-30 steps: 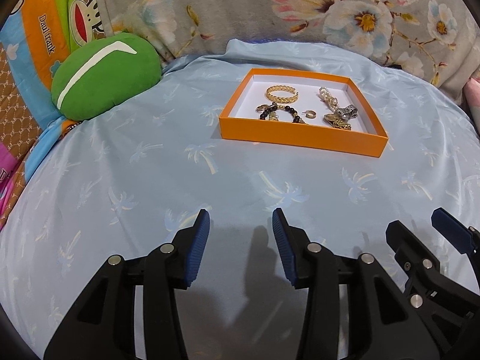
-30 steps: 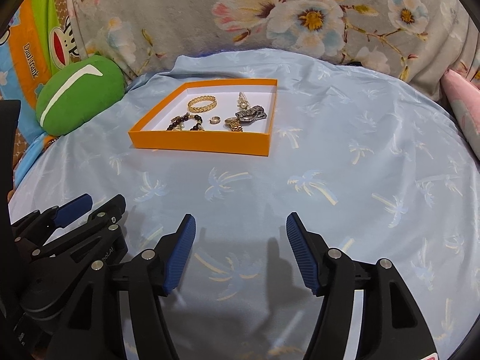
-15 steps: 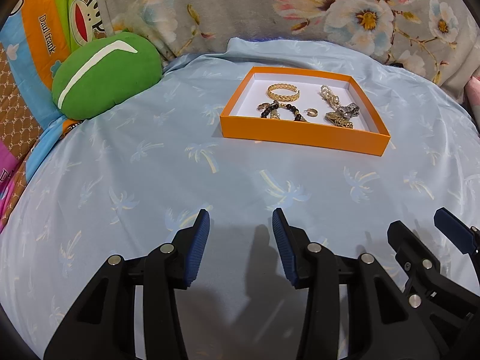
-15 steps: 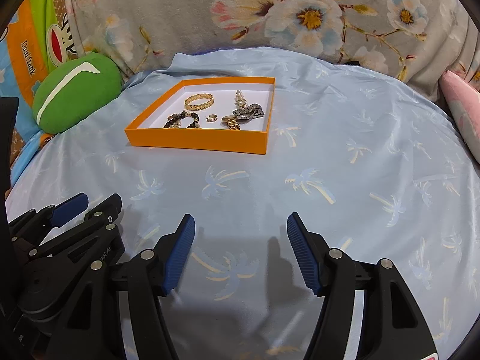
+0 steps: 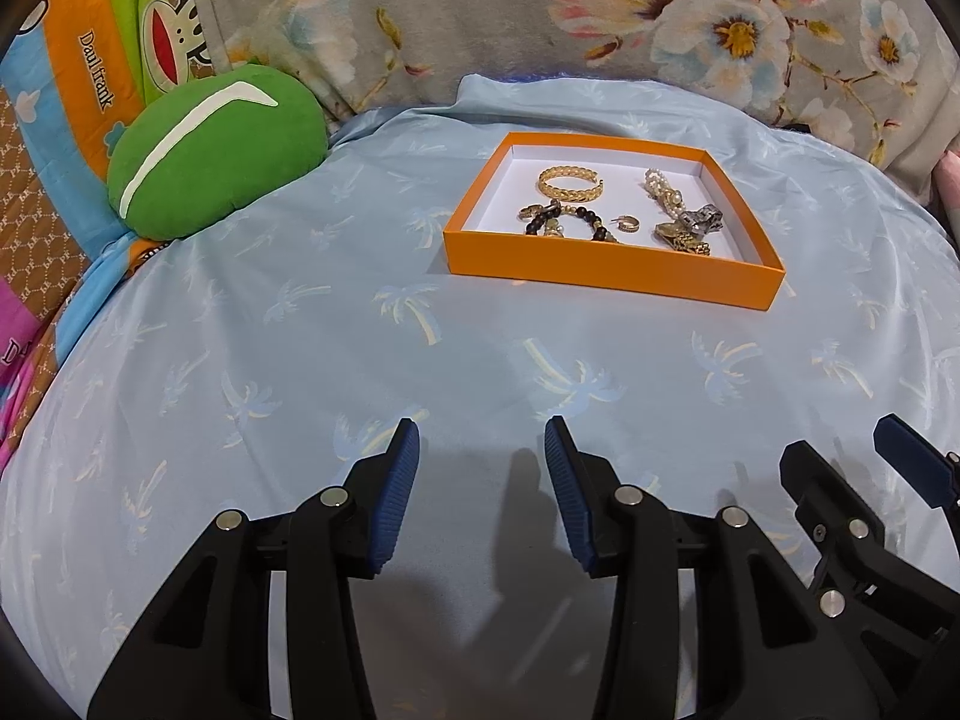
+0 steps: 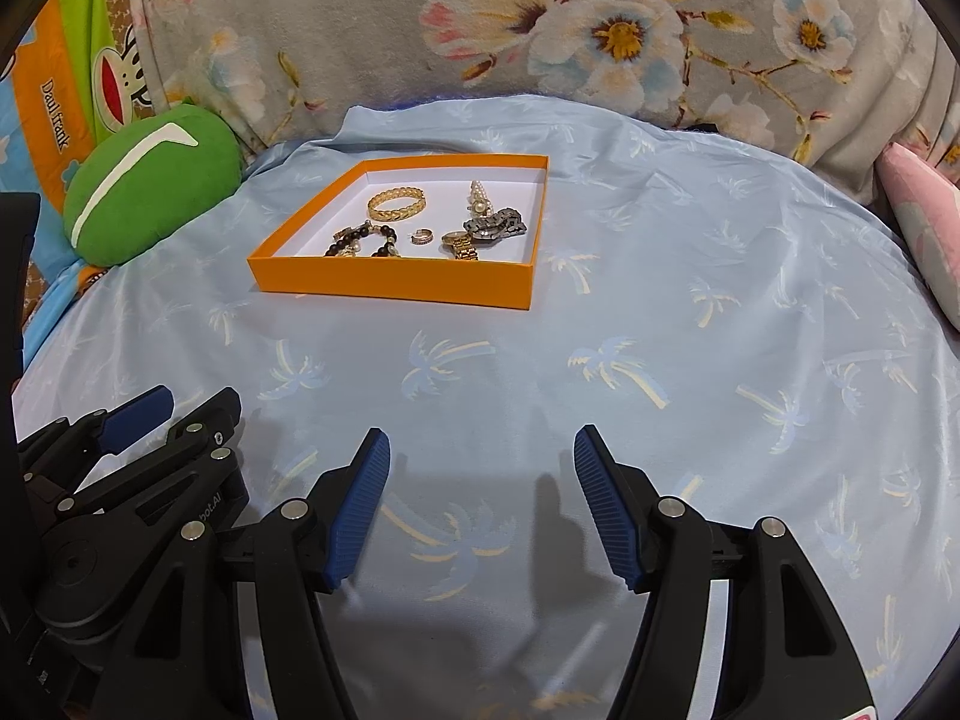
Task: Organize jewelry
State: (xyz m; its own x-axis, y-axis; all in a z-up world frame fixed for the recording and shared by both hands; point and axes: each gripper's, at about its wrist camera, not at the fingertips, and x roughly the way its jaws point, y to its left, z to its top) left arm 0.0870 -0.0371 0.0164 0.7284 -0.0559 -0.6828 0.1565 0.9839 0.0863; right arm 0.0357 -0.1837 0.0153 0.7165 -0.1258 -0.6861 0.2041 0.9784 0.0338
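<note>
An orange tray (image 5: 612,276) (image 6: 390,285) lies on the light blue sheet. In it are a gold bangle (image 5: 569,183) (image 6: 397,204), a black bead bracelet (image 5: 555,221) (image 6: 360,240), a small ring (image 5: 627,223) (image 6: 421,236), a pearl strand (image 5: 660,192) (image 6: 478,195), a gold watch (image 6: 461,245) and a dark metal band (image 5: 699,221) (image 6: 495,225). My left gripper (image 5: 480,450) is open and empty, well short of the tray. My right gripper (image 6: 480,456) is open and empty beside it.
A green round cushion (image 5: 210,150) (image 6: 147,192) lies at the left. Floral bedding (image 5: 600,18) rises behind the tray. A pink pillow (image 6: 924,228) sits at the right edge. A colourful cartoon blanket (image 5: 72,90) lies far left.
Both grippers have drawn back slightly, so the tray looks a little farther off. Both stay open and empty.
</note>
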